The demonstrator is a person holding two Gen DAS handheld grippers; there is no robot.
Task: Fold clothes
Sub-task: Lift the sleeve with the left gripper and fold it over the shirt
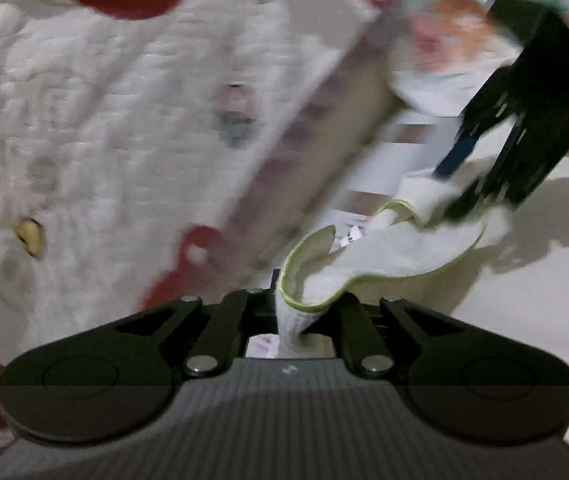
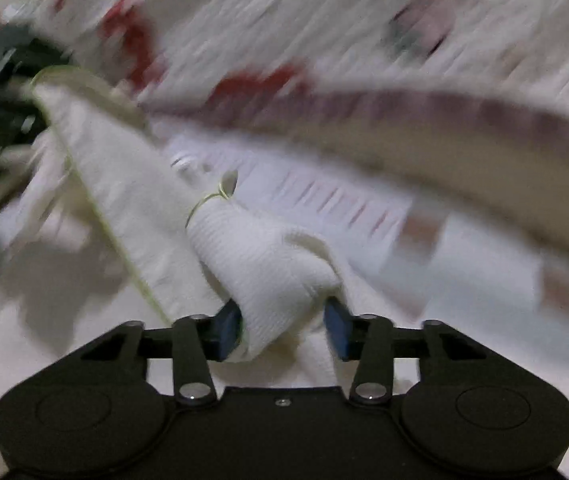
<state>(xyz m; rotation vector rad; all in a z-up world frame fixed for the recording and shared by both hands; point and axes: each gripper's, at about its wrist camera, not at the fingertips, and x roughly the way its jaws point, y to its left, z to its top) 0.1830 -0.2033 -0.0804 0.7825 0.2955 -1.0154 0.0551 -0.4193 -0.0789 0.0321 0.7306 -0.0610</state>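
A small white knit garment with a lime-green edge (image 1: 396,248) hangs stretched between my two grippers above a pale surface. My left gripper (image 1: 292,320) is shut on one end of it; the cloth bunches between the jaws. My right gripper (image 2: 282,320) is shut on the other end, a thick roll of white knit (image 2: 268,264) between its blue pads (image 2: 228,326). The right gripper also shows in the left wrist view (image 1: 464,184) at the upper right, gripping the garment. Both views are blurred by motion.
A white quilted bedspread with red ring patterns (image 1: 96,120) fills the left and top. Its edge with a dark pink band (image 2: 444,116) crosses both views. A pale surface (image 1: 524,300) lies below the garment. A pale slatted object (image 2: 324,196) lies behind the cloth.
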